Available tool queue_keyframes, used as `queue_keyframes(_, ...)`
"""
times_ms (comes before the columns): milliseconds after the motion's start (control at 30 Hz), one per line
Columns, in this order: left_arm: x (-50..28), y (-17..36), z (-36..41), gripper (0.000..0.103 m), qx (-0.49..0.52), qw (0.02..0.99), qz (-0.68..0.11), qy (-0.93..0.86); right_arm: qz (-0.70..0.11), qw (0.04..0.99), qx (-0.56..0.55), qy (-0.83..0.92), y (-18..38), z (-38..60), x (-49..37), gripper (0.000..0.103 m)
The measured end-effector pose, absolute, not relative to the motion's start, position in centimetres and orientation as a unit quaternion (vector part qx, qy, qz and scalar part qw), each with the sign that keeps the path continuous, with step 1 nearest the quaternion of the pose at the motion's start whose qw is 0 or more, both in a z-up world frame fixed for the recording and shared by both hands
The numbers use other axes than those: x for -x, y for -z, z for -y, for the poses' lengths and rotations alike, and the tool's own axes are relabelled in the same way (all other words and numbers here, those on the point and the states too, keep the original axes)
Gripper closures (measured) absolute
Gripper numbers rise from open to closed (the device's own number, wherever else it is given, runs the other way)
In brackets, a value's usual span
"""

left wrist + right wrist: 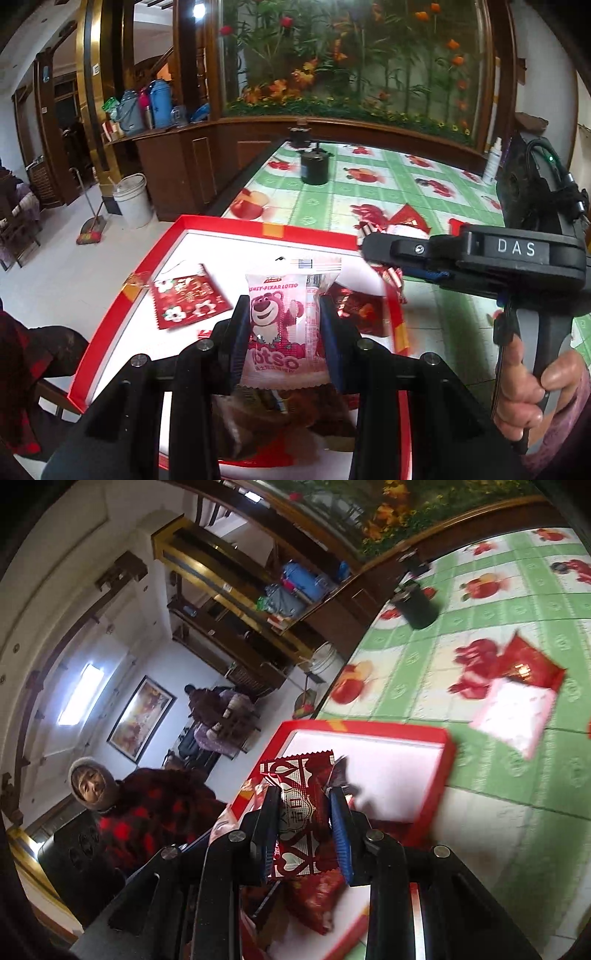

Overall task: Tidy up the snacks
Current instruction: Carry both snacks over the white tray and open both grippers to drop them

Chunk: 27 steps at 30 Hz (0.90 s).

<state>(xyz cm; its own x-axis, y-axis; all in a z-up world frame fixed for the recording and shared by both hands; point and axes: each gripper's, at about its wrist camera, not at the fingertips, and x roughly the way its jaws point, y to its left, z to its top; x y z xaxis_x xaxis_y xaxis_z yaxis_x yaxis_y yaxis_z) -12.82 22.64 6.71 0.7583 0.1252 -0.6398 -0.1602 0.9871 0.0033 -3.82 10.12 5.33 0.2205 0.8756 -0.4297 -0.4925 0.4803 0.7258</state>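
My left gripper [282,325] is shut on a pink Lotso bear snack packet [280,325] and holds it above the red-rimmed white box [221,225]. A red flowered packet [186,297] and a dark red packet [360,308] lie in the box. My right gripper [304,812] is shut on a red-and-white heart-pattern candy packet [299,812] over the same box [369,727]. It also shows in the left wrist view [373,251], over the box's right rim. Another red packet [317,897] lies below it in the box.
On the green fruit-print tablecloth [369,192] lie a red packet [528,664] and a pink packet [513,712]. A black canister [314,168] stands farther back, a white bottle [493,162] at the right. A person in red plaid [147,812] sits left.
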Motion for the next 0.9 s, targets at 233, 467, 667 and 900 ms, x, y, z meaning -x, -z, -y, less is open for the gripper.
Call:
queue_keyframes(233,13.1,-6.4,-23.8,0.069,0.025,0.937,-0.338,-0.091,-0.438,0.746,-0.185,-0.466,-4.7,-13.7,4.6,0.074)
queue_keyframes(467,13.0,-5.7,-24.4,0.069,0.027,0.932,-0.345,-0.102,-0.443,0.748,-0.164,-0.467,-4.0,-14.6,5.0,0.074)
queue_keyframes(667,13.1,-5.7,-24.3,0.069,0.021,0.930,-0.345,-0.123,-0.443,0.743,-0.175,-0.470,-4.0,-14.4,4.6,0.064)
queue_keyframes(900,13.7,-6.7,-23.5,0.058,0.014,0.935,-0.333,-0.122,-0.419,0.767,-0.181,-0.450,-4.9,-12.2,4.2,0.060)
